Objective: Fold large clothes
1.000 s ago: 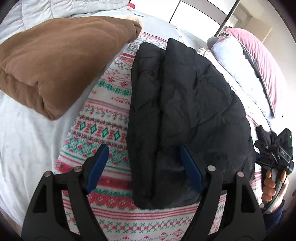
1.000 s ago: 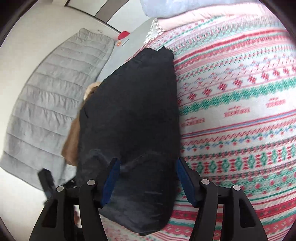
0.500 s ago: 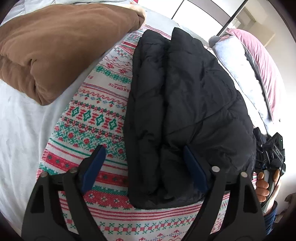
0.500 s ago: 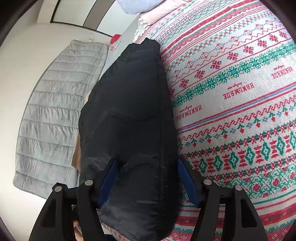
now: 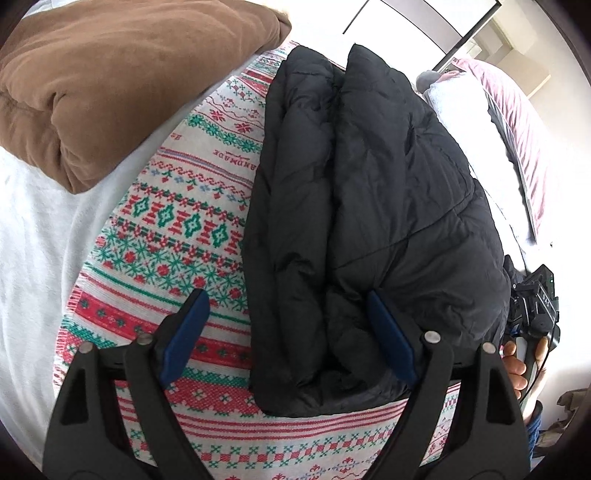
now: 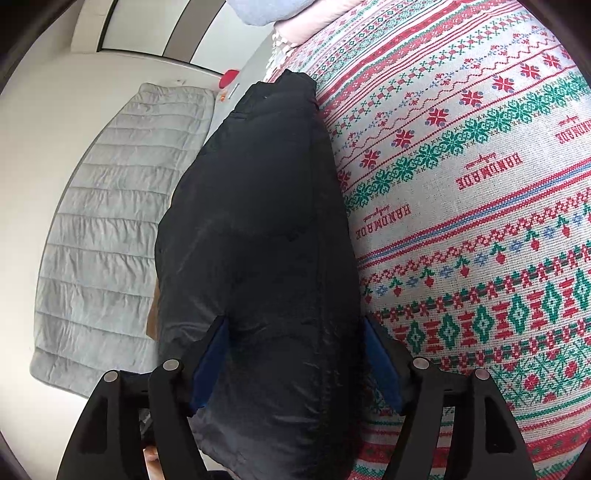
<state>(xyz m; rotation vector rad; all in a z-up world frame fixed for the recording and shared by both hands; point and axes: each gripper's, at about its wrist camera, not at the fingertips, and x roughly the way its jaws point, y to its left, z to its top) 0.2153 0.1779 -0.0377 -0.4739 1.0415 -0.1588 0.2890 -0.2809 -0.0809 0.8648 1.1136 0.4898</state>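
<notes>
A folded brown blanket (image 5: 110, 85) lies on the white bed (image 5: 33, 229), beside a red-and-green patterned throw (image 5: 177, 236). A grey quilt (image 6: 110, 229) and pillows (image 5: 476, 129) lie nearby.

bare blanket (image 5: 177, 221) left, brown bundle (image 5: 110, 74) probably blocking beyond

Bright, soft daylight from the overexposed window (image 5: 402, 26); sharp focus, strong fisheye bending, dark vignetted corners.

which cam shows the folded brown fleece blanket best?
Left wrist: the folded brown fleece blanket lies in full view, upper left. Right wrist shows only a brown sliver beside the black puffer jacket.
</notes>
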